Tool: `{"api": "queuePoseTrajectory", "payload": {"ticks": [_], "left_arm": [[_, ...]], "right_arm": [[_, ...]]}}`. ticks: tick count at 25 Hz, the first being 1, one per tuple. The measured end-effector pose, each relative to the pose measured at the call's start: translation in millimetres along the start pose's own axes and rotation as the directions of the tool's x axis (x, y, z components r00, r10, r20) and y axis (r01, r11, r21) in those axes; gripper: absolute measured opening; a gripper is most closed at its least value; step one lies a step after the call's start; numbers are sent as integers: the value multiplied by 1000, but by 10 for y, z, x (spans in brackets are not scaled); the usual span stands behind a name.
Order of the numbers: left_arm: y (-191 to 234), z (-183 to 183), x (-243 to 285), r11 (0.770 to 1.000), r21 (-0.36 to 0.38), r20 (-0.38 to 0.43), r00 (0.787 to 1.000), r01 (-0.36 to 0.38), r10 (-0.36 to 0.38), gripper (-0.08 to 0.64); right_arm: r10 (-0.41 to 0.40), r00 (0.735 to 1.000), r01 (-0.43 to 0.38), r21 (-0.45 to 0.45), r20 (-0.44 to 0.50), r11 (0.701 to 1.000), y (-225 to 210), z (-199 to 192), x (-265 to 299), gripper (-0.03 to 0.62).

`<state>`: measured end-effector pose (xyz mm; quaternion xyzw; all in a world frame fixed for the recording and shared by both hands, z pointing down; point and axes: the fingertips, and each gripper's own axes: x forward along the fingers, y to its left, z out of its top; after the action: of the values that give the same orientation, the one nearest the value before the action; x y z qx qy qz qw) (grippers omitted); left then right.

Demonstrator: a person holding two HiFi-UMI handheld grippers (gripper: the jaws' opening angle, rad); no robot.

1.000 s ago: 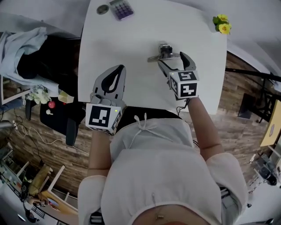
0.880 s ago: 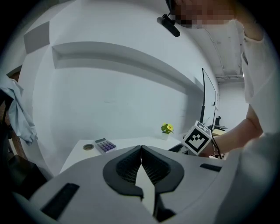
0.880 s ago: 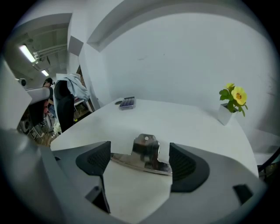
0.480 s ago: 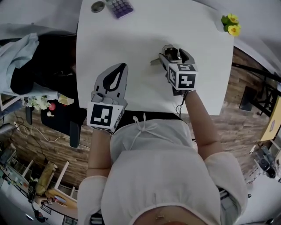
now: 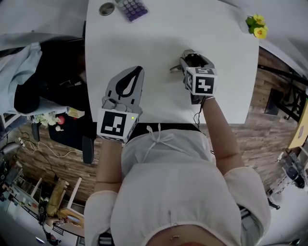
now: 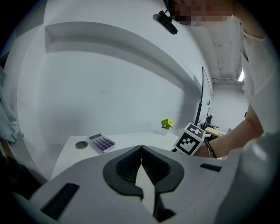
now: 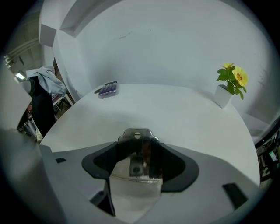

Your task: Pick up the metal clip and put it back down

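Observation:
The metal clip (image 7: 139, 165) lies on the white table (image 5: 159, 33), its silver handle (image 5: 175, 68) sticking out to the left of my right gripper (image 5: 193, 57). In the right gripper view, my right gripper (image 7: 139, 146) has its jaws closing on the clip, and both pads touch its sides. The clip's holed tab (image 7: 137, 133) pokes out beyond the fingertips. My left gripper (image 5: 136, 73) hovers near the table's front edge, shut, with nothing held; in its own view the left gripper (image 6: 141, 151) shows its jaws meeting.
A purple-keyed calculator (image 5: 131, 8) and a small round grey object (image 5: 106, 8) sit at the table's far left. A potted yellow flower (image 5: 255, 24) stands at the far right corner. A dark chair with clothing (image 5: 38, 72) is left of the table.
The right gripper's jaws have narrowed around the clip. The head view has shifted slightly, and both grippers sit a little farther up the table.

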<state>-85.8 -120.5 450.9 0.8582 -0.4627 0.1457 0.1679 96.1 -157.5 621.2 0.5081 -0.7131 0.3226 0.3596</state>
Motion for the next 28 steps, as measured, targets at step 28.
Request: {"api": "queuePoseTrajectory", "payload": {"ticks": [28], "left_arm": [[11, 853, -369, 992, 124, 158, 986, 32, -52, 19]], "right_arm": [[-11, 920, 7, 12, 391, 1000, 115, 838, -1404, 295]]}}
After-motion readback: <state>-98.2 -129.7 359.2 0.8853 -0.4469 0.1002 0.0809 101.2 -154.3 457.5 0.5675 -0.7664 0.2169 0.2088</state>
